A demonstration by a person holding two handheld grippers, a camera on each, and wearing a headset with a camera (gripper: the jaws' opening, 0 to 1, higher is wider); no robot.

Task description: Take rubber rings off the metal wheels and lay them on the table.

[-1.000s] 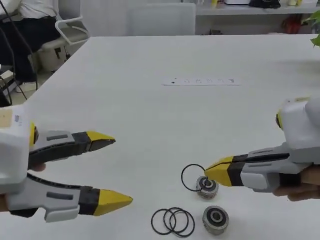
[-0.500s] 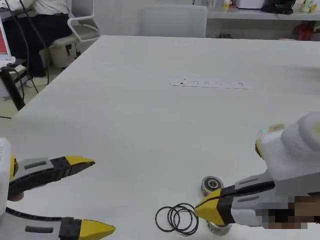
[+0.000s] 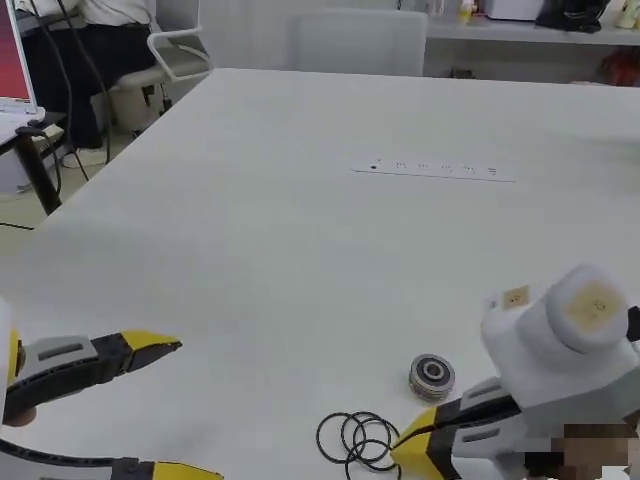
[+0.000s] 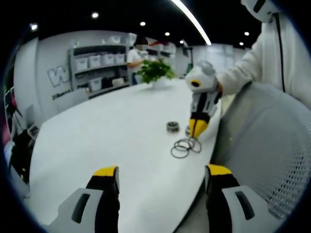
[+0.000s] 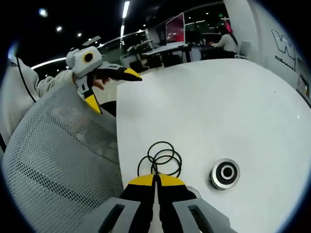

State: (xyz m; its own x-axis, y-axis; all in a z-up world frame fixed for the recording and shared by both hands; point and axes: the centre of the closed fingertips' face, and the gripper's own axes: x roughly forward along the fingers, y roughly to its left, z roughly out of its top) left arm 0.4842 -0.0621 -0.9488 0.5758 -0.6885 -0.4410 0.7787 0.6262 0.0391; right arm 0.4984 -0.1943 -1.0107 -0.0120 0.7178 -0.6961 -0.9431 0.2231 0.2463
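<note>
While the right gripper (image 5: pixel 155 180) has its 2 fingers pressed together, yellow tips meeting with no gap in its own view, the tips sit at the near edge of the pile of rubber rings (image 5: pixel 163 158). The ring nearest the fingers runs right up to the tips. Cannot tell whether it is nipped between them or only lying against them.

The rings are thin, black and overlapping, flat on the white table (image 3: pixel 300 250), directly ahead of the right fingers. At least 3 loops; the exact count is unclear.

1 metal wheel (image 5: pixel 227 173) stands on the table ahead of the right fingertips and off to their right, apart from the rings and not touched. The rim of a 2nd wheel (image 5: pixel 194 191) shows just beside the right-hand finger, mostly hidden by it.

In the head view the right gripper (image 3: pixel 412 450) points its tip at the rings (image 3: pixel 358 440), with the wheel (image 3: pixel 432 374) just beyond the tip.

The left gripper (image 4: pixel 161 171) has its fingers spread wide with nothing between them. The rings (image 4: pixel 184 145), wheel (image 4: pixel 172 126) and right gripper (image 4: pixel 197 128) lie well ahead of its fingers. In the head view the left gripper (image 3: pixel 180 408) is well apart from the rings.
</note>
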